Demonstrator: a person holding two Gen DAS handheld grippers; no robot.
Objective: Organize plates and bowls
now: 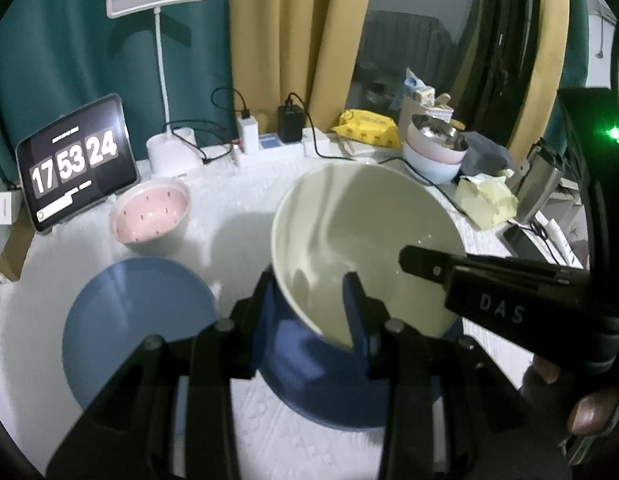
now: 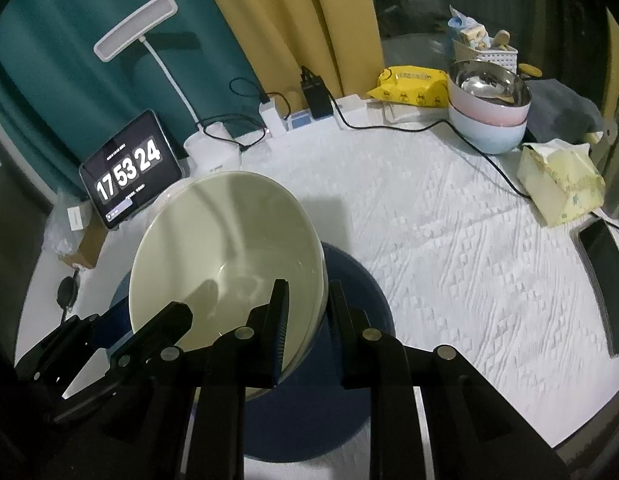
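Observation:
A large cream bowl [image 1: 349, 232] [image 2: 229, 248] is tilted between both grippers, over a dark blue plate [image 1: 321, 392] [image 2: 361, 304] on the white cloth. My left gripper [image 1: 309, 280] [image 2: 137, 316] is shut on the bowl's near rim, one finger inside and one outside. My right gripper [image 2: 308, 286] pinches the opposite rim the same way; in the left wrist view one of its fingers [image 1: 421, 262] reaches in from the right. A light blue plate [image 1: 137, 320] lies to the left, with a pink dotted bowl [image 1: 149, 216] behind it. Whether the cream bowl touches the dark plate, I cannot tell.
A stack of pastel bowls topped by a steel one [image 1: 433, 152] [image 2: 489, 108] stands at the back right. A tablet clock [image 2: 125, 172], desk lamp [image 1: 165, 80], power strip [image 2: 309, 120], yellow pack [image 2: 413, 84], tissue pack [image 2: 561, 184] and phone [image 2: 601, 280] ring the table.

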